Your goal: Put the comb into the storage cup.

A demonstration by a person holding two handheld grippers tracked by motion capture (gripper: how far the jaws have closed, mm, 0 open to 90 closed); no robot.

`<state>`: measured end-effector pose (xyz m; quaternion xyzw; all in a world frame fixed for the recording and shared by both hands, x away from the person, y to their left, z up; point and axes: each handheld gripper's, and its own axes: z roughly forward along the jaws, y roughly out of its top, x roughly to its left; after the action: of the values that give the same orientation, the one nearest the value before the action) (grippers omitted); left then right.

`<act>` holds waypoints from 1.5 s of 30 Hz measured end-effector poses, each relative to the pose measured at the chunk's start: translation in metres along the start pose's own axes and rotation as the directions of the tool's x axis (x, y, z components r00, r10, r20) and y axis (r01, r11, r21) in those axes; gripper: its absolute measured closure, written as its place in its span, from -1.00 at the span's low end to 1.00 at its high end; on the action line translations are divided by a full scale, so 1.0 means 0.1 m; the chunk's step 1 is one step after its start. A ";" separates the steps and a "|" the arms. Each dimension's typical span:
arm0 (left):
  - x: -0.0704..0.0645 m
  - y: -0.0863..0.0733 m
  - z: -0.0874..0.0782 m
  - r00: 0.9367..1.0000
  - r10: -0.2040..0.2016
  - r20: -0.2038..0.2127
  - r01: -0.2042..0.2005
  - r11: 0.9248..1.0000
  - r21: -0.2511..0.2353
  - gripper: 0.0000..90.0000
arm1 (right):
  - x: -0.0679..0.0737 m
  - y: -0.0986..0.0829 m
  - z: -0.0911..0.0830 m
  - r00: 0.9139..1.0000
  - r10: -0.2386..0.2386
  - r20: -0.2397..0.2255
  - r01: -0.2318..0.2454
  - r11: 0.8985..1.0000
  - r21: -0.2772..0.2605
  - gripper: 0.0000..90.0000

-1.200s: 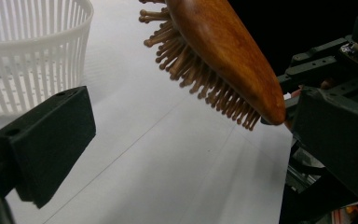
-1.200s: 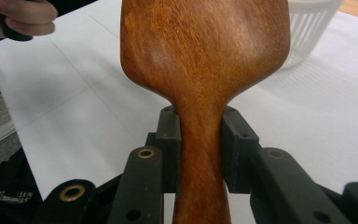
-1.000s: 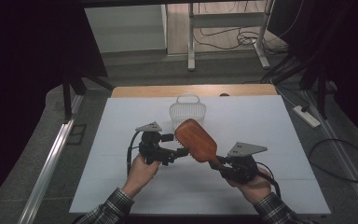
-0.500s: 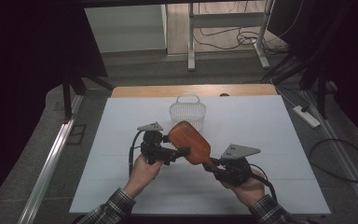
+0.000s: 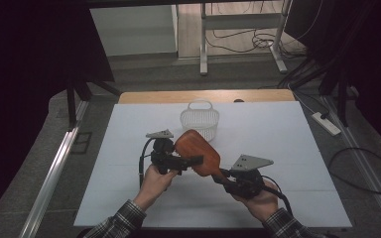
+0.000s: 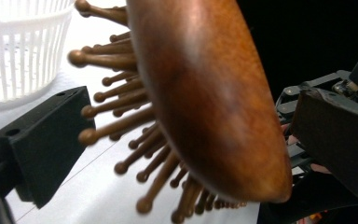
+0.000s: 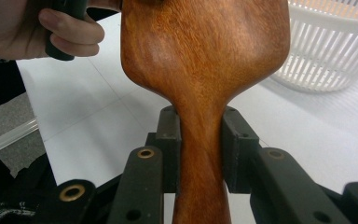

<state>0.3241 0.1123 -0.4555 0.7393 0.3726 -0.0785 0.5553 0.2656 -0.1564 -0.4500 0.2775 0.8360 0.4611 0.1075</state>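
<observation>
A brown wooden paddle hairbrush (image 5: pixel 198 151) is held up off the white table top (image 5: pixel 287 134), its smooth back upward. My right gripper (image 5: pixel 226 177) is shut on its narrow handle; the right gripper view has both pads pressed against the handle (image 7: pixel 200 140). My left gripper (image 5: pixel 192 161) stands open with the brush head (image 6: pixel 205 93) between its jaws, the bristles pointing at the left jaw. No firm contact is visible there. A white slotted basket (image 5: pixel 199 119) stands just beyond the brush.
The basket (image 6: pixel 23 46) sits close behind the left gripper and also appears at the upper right of the right gripper view (image 7: pixel 335 51). A wooden strip (image 5: pixel 203 96) borders the table's far edge. A power strip (image 5: pixel 326 124) lies on the floor at right.
My right gripper has carried the brush to the left, bringing its head between the left gripper's jaws. The left gripper has hardly moved.
</observation>
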 end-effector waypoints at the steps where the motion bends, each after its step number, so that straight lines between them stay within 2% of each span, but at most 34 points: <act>1: 0.00 0.00 0.00 1.000 -0.003 0.007 0.003 1.000 -0.002 -1.00 | 0.00 0.00 0.00 1.000 -0.001 -0.002 0.001 1.000 -0.001 0.60; 4: 0.02 0.00 0.01 0.999 -0.018 0.031 0.018 1.000 -0.002 -1.00 | 0.02 0.00 0.01 1.000 -0.009 -0.003 0.009 1.000 -0.005 0.60; 11: 0.02 -0.01 0.01 0.999 -0.038 0.035 0.038 0.999 0.003 -0.94 | 0.04 0.00 0.02 1.000 -0.021 -0.006 0.021 1.000 -0.003 0.60; 13: 0.02 -0.01 0.00 0.998 -0.043 0.045 0.043 0.999 -0.001 -0.85 | 0.04 0.00 0.03 1.000 -0.027 -0.007 0.027 1.000 -0.001 0.59; 14: 0.03 -0.01 -0.01 0.997 -0.046 0.059 0.046 0.999 -0.001 -0.64 | 0.04 -0.01 0.04 0.999 -0.033 -0.005 0.033 0.999 0.004 0.59; 15: 0.02 0.00 -0.02 0.996 -0.053 0.075 0.054 0.999 -0.007 -0.60 | 0.05 -0.01 0.04 0.999 -0.035 -0.005 0.035 0.999 0.005 0.59; 19: 0.03 -0.01 -0.03 0.995 -0.065 0.074 0.066 0.998 -0.007 -0.42 | 0.04 -0.01 0.05 0.999 -0.041 -0.010 0.041 0.999 0.006 0.59; 22: 0.07 -0.01 -0.05 0.988 -0.103 0.116 0.105 0.994 -0.010 -0.27 | 0.03 -0.01 0.05 0.999 -0.038 -0.015 0.039 0.999 0.004 0.59; 24: 0.08 -0.01 -0.06 0.984 -0.114 0.135 0.116 0.993 -0.008 -0.19 | 0.02 -0.02 0.06 0.999 -0.035 -0.024 0.035 0.999 0.012 0.60; 28: 0.08 0.00 -0.07 0.980 -0.120 0.160 0.121 0.993 0.005 -0.07 | 0.03 -0.04 0.09 0.998 -0.051 -0.021 0.052 0.998 0.039 0.60; 29: 0.08 0.00 -0.07 0.980 -0.117 0.163 0.118 0.993 0.008 -0.03 | 0.04 -0.04 0.11 0.997 -0.073 -0.008 0.073 0.996 0.049 0.60; 32: 0.07 0.01 -0.07 0.979 -0.118 0.166 0.118 0.993 0.010 0.00 | 0.04 -0.05 0.12 0.996 -0.084 -0.001 0.084 0.995 0.052 0.59; 37: 0.08 0.00 -0.07 0.973 -0.137 0.187 0.136 0.991 0.021 0.08 | 0.04 -0.05 0.14 0.995 -0.097 0.013 0.096 0.993 0.062 0.59; 39: 0.06 0.01 -0.06 0.973 -0.129 0.190 0.126 0.992 0.024 0.12 | 0.05 -0.05 0.15 0.994 -0.104 0.018 0.102 0.992 0.067 0.58; 45: -0.01 0.04 -0.08 0.983 -0.071 0.170 0.068 0.997 0.024 0.15 | 0.04 -0.06 0.14 0.994 -0.107 0.027 0.105 0.992 0.071 0.55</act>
<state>0.3234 0.1180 -0.4489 0.7215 0.3485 -0.1641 0.5754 0.2663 -0.1460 -0.4622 0.2435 0.8631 0.4213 0.1350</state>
